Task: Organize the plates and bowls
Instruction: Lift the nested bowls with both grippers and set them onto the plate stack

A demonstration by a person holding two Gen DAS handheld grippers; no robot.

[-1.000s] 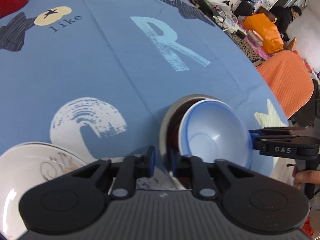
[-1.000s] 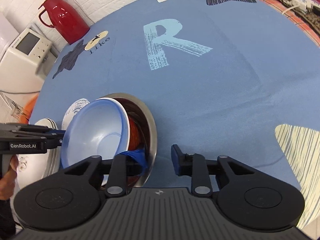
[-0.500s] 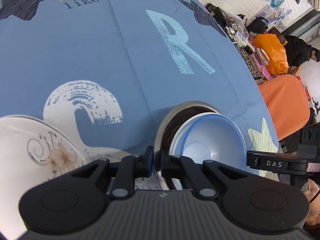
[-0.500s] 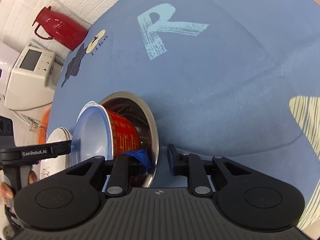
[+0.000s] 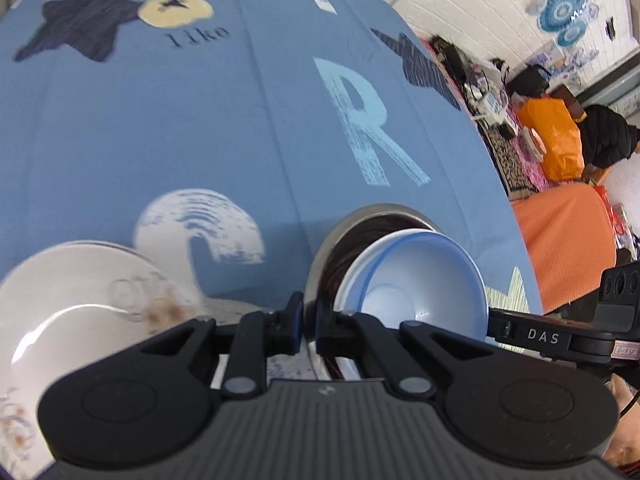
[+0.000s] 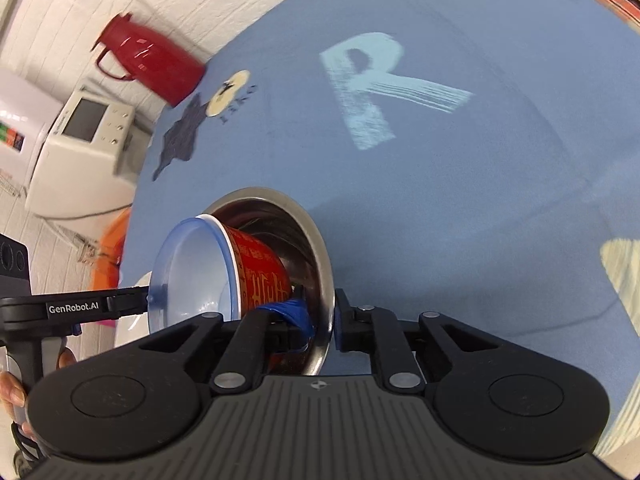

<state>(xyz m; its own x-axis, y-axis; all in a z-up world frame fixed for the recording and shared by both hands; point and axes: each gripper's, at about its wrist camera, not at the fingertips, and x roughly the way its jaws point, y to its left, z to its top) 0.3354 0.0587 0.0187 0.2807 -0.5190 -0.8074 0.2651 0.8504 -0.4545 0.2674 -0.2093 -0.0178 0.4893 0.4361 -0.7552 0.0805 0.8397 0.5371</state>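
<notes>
A steel bowl (image 5: 384, 211) sits on the blue tablecloth with a plastic bowl (image 5: 420, 280) leaning inside it; the plastic bowl is pale blue inside and red outside (image 6: 260, 276). My left gripper (image 5: 308, 322) is shut on the steel bowl's near rim. My right gripper (image 6: 322, 320) is shut on the opposite rim (image 6: 324, 280), one finger inside and one outside. Each gripper shows in the other's view: the left gripper (image 6: 146, 298) and the right gripper (image 5: 490, 320). A stack of white flowered plates (image 5: 80, 304) lies left of the bowls.
A red thermos (image 6: 152, 68) stands at the table's far edge, with a white appliance (image 6: 84, 152) beyond it. An orange chair (image 5: 568, 240) stands off the table's right side, near a seated person (image 5: 608, 136). A hand (image 6: 12, 388) holds the left gripper.
The left gripper's fingers closed on the steel rim, then the right gripper's closed on the opposite rim. The plastic bowl now leans further over inside. Both cameras pitched up.
</notes>
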